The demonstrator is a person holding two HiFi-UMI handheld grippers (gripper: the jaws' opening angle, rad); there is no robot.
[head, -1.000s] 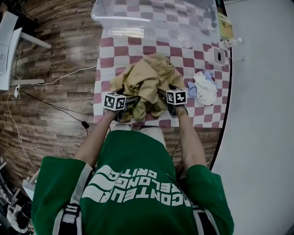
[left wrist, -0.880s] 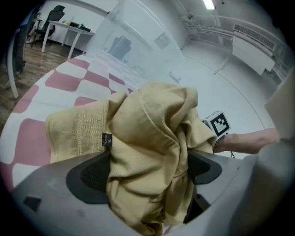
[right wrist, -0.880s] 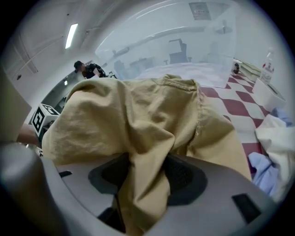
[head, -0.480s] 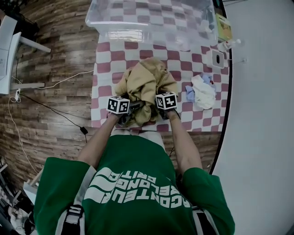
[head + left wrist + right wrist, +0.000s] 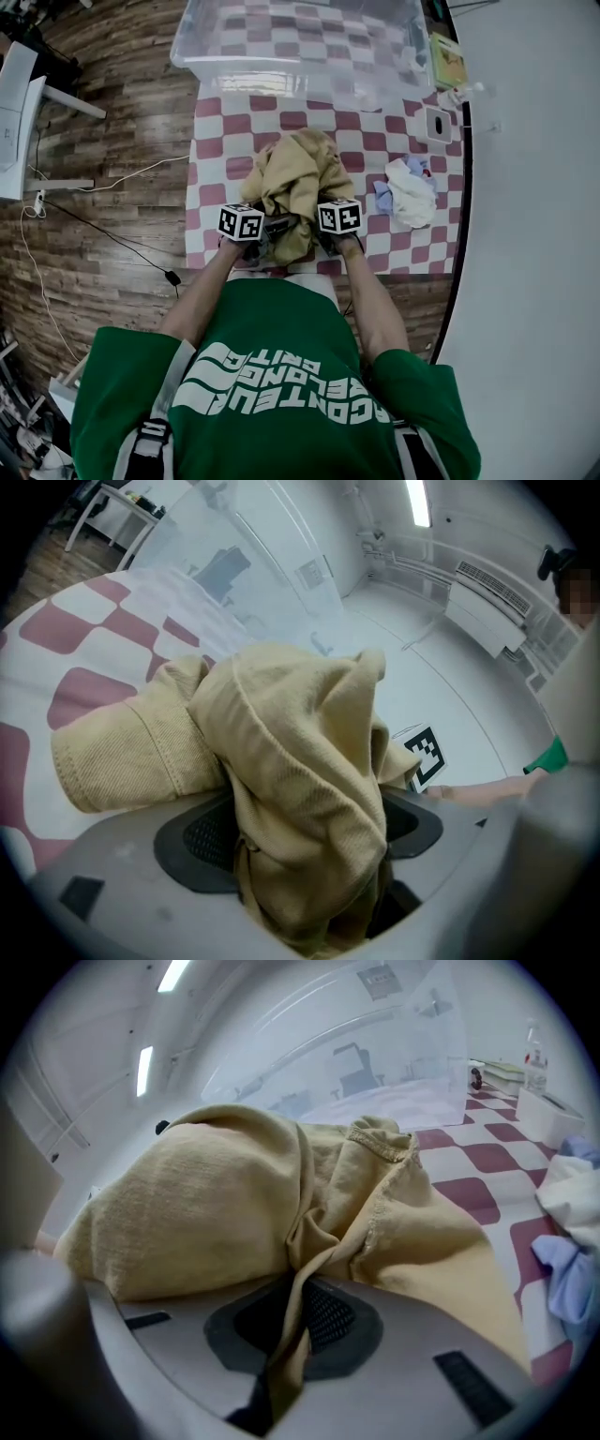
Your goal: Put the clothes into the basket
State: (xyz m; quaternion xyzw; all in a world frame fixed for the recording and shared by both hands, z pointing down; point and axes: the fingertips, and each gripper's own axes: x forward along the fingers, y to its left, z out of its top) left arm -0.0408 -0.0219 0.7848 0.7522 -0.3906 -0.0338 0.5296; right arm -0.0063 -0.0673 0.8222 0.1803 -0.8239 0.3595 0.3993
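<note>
We hold the tan garment (image 5: 292,173) at 6 o'clock. The right gripper (image 5: 295,1321) pinches a thin fold, while the left gripper (image 5: 300,827), its wide jaws just closing, surrounds a thick bunch. The basket (image 5: 281,67) lies at 12 o'clock.

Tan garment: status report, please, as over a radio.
Right gripper shut on tan garment; left gripper: fingers just closing, cloth between. Garment bunched on table, short of clear bin. Nothing between them.
</note>
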